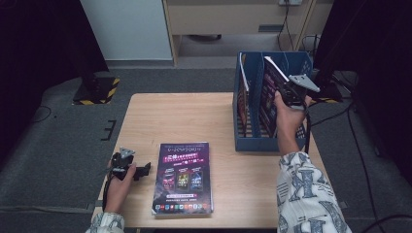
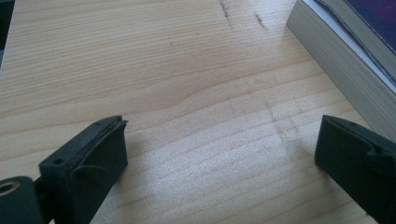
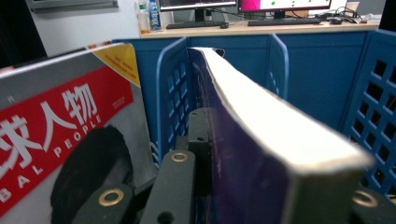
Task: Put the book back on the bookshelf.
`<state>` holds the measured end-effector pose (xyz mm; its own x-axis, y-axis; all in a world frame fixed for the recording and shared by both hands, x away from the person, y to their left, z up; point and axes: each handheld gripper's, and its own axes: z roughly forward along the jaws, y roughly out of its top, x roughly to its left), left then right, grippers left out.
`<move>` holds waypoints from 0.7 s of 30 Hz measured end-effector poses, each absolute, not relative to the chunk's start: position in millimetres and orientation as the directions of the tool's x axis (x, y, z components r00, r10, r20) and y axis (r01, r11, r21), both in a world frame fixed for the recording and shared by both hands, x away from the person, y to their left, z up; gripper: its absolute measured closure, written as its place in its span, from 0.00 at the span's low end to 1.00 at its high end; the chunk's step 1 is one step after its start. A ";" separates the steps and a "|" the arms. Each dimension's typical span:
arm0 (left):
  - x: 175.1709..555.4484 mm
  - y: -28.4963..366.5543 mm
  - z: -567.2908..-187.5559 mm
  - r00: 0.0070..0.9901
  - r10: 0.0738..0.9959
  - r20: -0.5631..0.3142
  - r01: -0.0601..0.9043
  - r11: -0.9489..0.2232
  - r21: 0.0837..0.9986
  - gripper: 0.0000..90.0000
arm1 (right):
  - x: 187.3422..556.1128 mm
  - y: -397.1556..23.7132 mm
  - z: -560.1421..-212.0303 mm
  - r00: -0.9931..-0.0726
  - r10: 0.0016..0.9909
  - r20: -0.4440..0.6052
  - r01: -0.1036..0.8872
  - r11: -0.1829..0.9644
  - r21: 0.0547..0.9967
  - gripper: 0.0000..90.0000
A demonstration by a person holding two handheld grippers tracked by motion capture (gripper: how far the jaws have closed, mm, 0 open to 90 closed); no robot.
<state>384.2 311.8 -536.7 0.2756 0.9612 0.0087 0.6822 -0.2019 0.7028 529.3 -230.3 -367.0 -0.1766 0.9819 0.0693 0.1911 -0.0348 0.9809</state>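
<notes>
We see the right gripper [image 1: 290,92] raised over the blue file rack [image 1: 252,141] at the far right of the tabletop [image 1: 145,116], its jaws clamped on a thick purple book [image 1: 268,92]. The book stands on edge, tilted, its lower part down inside one of the rack's compartments and its top corner above the rim. In the right gripper view the book [image 3: 243,154] runs straight away from us between the jaws, its pale page edge uppermost, with the rack's perforated blue dividers [image 3: 170,93] on either side. Left of it, in the neighbouring compartment, stands a magazine [image 3: 60,130] with a red band and white lettering on its cover.

The left gripper [image 1: 127,167] rests low near the tabletop's near left edge, jaws wide apart and holding nothing — in the left gripper view we see bare wood grain between them. Just to its right lies a second purple book [image 1: 183,177], flat, cover up, near the front edge; its thick block of pages [image 2: 341,65] shows at the upper right of the left gripper view, apart from the jaws.
</notes>
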 end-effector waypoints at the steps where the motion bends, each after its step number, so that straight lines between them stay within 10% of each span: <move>1: 384.2 311.8 -536.8 0.275 0.961 0.008 0.682 -0.202 0.703 0.02 | 529.5 -230.4 -368.7 -0.175 0.982 0.072 0.195 -0.037 0.980 0.92; 21: 384.5 311.7 -536.8 0.276 0.961 0.009 0.682 -0.202 0.703 0.01 | 516.0 -225.9 -374.5 -0.244 0.966 0.087 0.189 -0.041 0.981 0.89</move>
